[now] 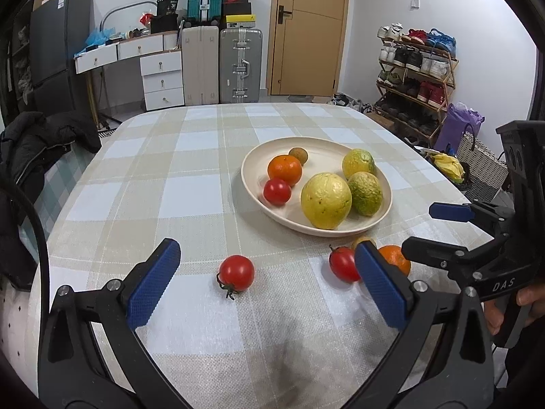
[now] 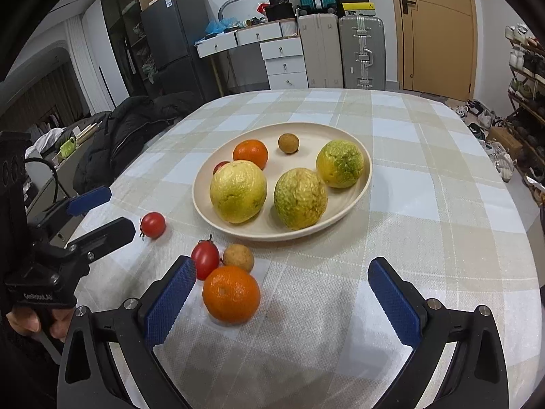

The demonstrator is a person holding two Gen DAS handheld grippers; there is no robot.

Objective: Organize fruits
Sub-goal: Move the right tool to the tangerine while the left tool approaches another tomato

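A cream plate (image 1: pixel 259 160) (image 2: pixel 364 177) on the checked tablecloth holds three yellow-green citrus fruits, an orange (image 1: pixel 284 169), a tomato (image 1: pixel 277 191) and a small brown longan (image 1: pixel 298 155). On the cloth in front of the plate lie a round tomato (image 1: pixel 236 272) (image 2: pixel 153 225), an oval tomato (image 1: pixel 343 263) (image 2: pixel 205 258), a second orange (image 1: pixel 396 258) (image 2: pixel 231 293) and a longan (image 2: pixel 238 257). My left gripper (image 1: pixel 269 283) is open, with the round tomato between its fingers' lines. My right gripper (image 2: pixel 284 293) is open, just behind the loose orange.
The table (image 2: pixel 442 204) has a rounded edge. A black jacket (image 1: pixel 37 143) hangs on a chair at the left. Suitcases (image 1: pixel 240 64), drawers and a shoe rack (image 1: pixel 419 71) stand beyond the table. Each gripper shows in the other's view, at the side.
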